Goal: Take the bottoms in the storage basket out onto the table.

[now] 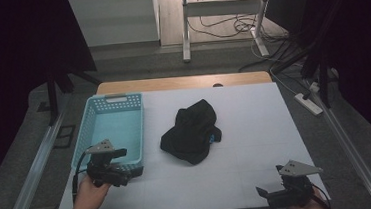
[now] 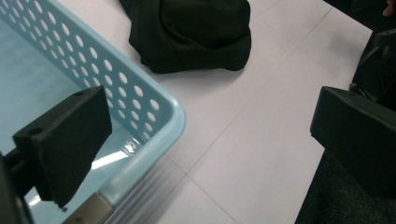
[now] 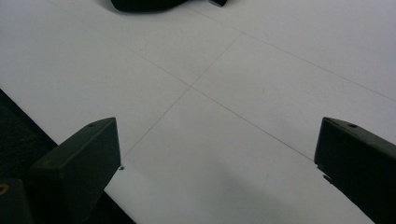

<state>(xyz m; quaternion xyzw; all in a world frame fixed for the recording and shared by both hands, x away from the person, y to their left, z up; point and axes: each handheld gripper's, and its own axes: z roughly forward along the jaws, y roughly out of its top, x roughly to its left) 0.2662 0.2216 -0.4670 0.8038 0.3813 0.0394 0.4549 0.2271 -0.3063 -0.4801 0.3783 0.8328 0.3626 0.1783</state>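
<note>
room dim | grey floor (image 1: 135, 63) | white desk frame (image 1: 226, 11) | cables (image 1: 227, 28) | power strip (image 1: 310, 103)

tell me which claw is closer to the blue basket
Left. The left claw hangs over the blue basket at its near right corner; the right claw sits at the table's near right edge, far off.

No text, label, brand or number could be read on anything in these views.
</note>
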